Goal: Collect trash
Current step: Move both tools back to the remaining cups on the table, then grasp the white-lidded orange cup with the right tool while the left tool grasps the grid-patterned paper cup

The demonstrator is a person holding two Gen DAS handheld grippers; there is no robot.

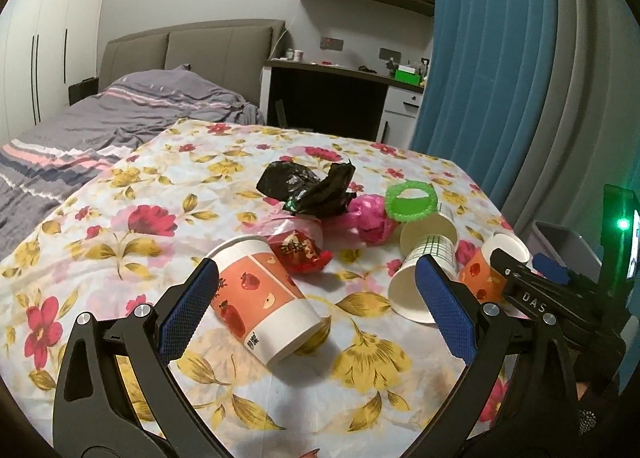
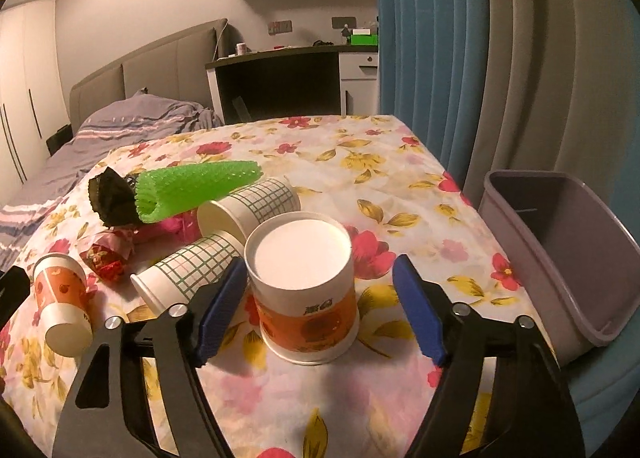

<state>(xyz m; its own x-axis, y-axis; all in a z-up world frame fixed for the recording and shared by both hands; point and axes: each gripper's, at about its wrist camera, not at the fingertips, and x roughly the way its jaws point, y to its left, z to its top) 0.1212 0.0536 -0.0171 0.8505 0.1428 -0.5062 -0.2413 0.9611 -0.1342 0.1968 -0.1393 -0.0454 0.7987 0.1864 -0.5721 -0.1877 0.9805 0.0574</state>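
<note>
Straddling an upside-down orange cup [image 2: 306, 294], the right gripper [image 2: 320, 306] has its jaws wide; the left pad is at the cup's wall, the right pad apart from it, so nothing is gripped yet. That framing suggests this cup is the next pickup, bound for the grey bin [image 2: 560, 254] just beside the table's edge. The left gripper [image 1: 316, 310] is also wide open, with a tipped orange cup [image 1: 264, 306] lying between its pads. Beyond lie checked cups [image 2: 248, 205], a green mesh sleeve [image 2: 192, 185] and a black bag [image 1: 308, 185] on the flowered cloth [image 2: 360, 153].
</note>
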